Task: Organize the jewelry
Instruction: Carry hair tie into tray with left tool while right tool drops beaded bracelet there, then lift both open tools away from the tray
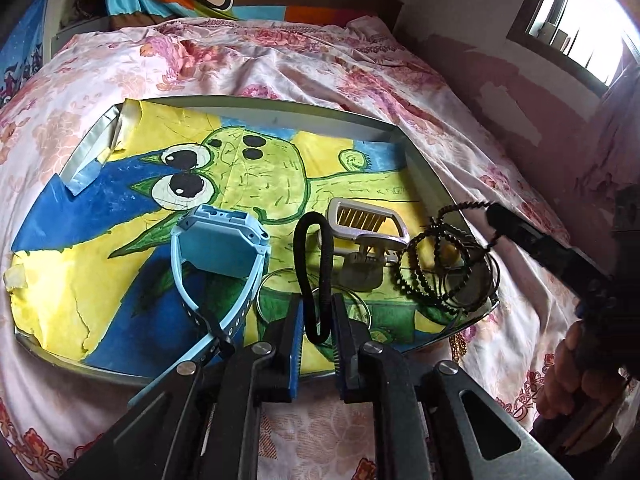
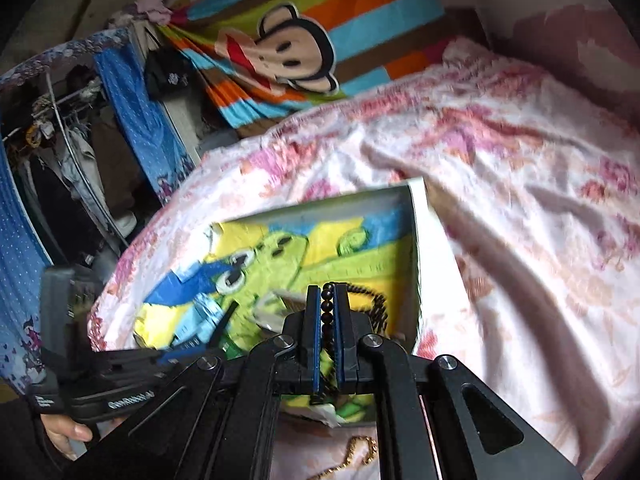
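Daylight enters through the barred window (image 1: 576, 28) at the upper right of the left wrist view, blown out to near white, and it falls across the pink floral bedsheet (image 1: 280, 64), leaving its folds softly shaded. This view is sharp and evenly lit; the shallow grey tray lined with a yellow, green and blue cartoon drawing (image 1: 264, 106) reads crisply, with small soft shadows under the items on it. The right wrist view is smeared by motion blur, especially over the sheet and tray; its left side, around the dark open wardrobe (image 2: 76, 184), is dim. Both views bow strongly and darken to black at the corners.
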### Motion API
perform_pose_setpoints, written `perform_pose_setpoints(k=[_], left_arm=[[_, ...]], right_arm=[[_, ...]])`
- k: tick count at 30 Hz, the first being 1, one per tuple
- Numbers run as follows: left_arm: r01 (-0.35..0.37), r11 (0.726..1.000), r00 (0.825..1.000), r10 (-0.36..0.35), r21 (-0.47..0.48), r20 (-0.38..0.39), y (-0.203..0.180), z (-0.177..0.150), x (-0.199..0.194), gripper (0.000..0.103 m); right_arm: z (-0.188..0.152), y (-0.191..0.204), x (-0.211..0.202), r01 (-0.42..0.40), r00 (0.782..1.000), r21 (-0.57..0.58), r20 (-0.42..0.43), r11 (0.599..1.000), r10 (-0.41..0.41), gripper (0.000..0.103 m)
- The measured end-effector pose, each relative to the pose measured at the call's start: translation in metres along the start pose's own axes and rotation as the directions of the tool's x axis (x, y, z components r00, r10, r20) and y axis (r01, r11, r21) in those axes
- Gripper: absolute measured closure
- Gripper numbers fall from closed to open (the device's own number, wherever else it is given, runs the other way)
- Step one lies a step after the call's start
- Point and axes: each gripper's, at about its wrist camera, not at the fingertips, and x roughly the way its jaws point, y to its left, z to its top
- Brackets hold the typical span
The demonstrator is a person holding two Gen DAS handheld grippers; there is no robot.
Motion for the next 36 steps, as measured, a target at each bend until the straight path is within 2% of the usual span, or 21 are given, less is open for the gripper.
perform_pose_setpoints(k=[5, 7, 9, 10, 12, 13, 14, 15, 16, 19, 21, 23, 26, 28, 31, 33, 36], left_arm=[[0.003, 1.0, 1.0, -0.003, -0.005, -0.02, 0.001, -0.001, -0.002, 0.084], [0.016, 1.0, 1.0, -0.016, -0.007, -0.021, 0.001, -0.003, -0.005, 0.08], [0.027, 1.0, 1.0, -0.027, -0.004, -0.013, 0.0, -0.006, -0.012, 0.078], [0.03, 1.0, 1.0, -0.03, -0.002, -0.009, 0.0, -0.007, -0.015, 0.076], [0.041, 0.999, 0.999, -0.041, -0.005, 0.001, -0.001, -0.01, -0.025, 0.068], [0.05, 0.999, 0.999, -0.05, -0.009, 0.01, -0.001, -0.011, -0.03, 0.058], [0.058, 0.998, 0.998, -0.057, -0.017, 0.025, -0.001, -0.013, -0.037, 0.044], [0.062, 0.998, 0.997, -0.061, -0.027, 0.041, 0.0, -0.014, -0.043, 0.037], [0.068, 0.997, 0.995, -0.065, -0.039, 0.07, 0.0, -0.016, -0.053, 0.031], [0.073, 0.996, 0.992, -0.068, -0.049, 0.103, 0.001, -0.017, -0.075, 0.024], [0.057, 0.997, 0.989, -0.048, -0.06, 0.137, 0.002, -0.018, -0.095, 0.018], [0.048, 0.997, 0.985, -0.037, -0.066, 0.171, 0.005, -0.02, -0.113, 0.013], [0.029, 0.996, 0.972, -0.007, -0.089, 0.233, 0.009, -0.025, -0.145, 0.004], [0.013, 0.995, 0.961, 0.015, -0.103, 0.275, 0.012, -0.03, -0.165, 0.002], [-0.012, 0.994, 0.944, 0.046, -0.106, 0.328, 0.014, -0.044, -0.194, 0.001], [-0.034, 0.995, 0.931, 0.067, -0.096, 0.36, 0.015, -0.056, -0.214, 0.0], [-0.064, 0.995, 0.907, 0.088, -0.07, 0.413, 0.014, -0.076, -0.24, 0.0]], right_arm=[[-0.01, -0.008, 0.015, 0.015, 0.996, 0.007, -0.084, 1.0, -0.015, 0.094], [-0.01, -0.008, 0.013, 0.013, 0.996, 0.004, -0.09, 1.0, -0.013, 0.085], [-0.009, -0.006, 0.002, 0.008, 0.997, 0.004, -0.076, 1.0, -0.008, 0.064], [-0.008, -0.005, -0.003, 0.004, 0.998, 0.005, -0.066, 1.0, -0.003, 0.062], [-0.003, -0.002, -0.016, 0.0, 0.999, 0.006, -0.054, 1.0, 0.0, 0.06], [-0.002, 0.0, -0.02, 0.002, 0.999, 0.005, -0.048, 1.0, -0.002, 0.059], [0.001, 0.001, -0.027, 0.003, 0.999, 0.005, -0.039, 1.0, -0.003, 0.054], [0.004, 0.002, -0.033, 0.005, 1.0, 0.005, -0.028, 1.0, -0.005, 0.048], [0.006, 0.004, -0.04, 0.008, 1.0, 0.005, -0.016, 1.0, -0.008, 0.046], [0.011, 0.014, -0.062, 0.004, 1.0, -0.005, 0.021, 1.0, -0.004, 0.038], [0.014, 0.023, -0.076, 0.0, 0.999, -0.025, 0.041, 1.0, 0.002, 0.027], [0.014, 0.036, -0.093, 0.001, 0.998, -0.061, 0.065, 0.998, 0.003, 0.023], [0.009, 0.057, -0.122, 0.01, 0.993, -0.096, 0.119, 0.995, 0.001, 0.015], [0.004, 0.068, -0.141, 0.003, 0.988, -0.108, 0.153, 0.994, 0.014, 0.012], [-0.009, 0.088, -0.168, -0.002, 0.975, -0.13, 0.219, 0.992, 0.031, 0.01], [-0.019, 0.1, -0.182, -0.004, 0.965, -0.14, 0.26, 0.99, 0.041, 0.001], [-0.037, 0.119, -0.201, -0.026, 0.95, -0.16, 0.302, 0.987, 0.074, 0.001]])
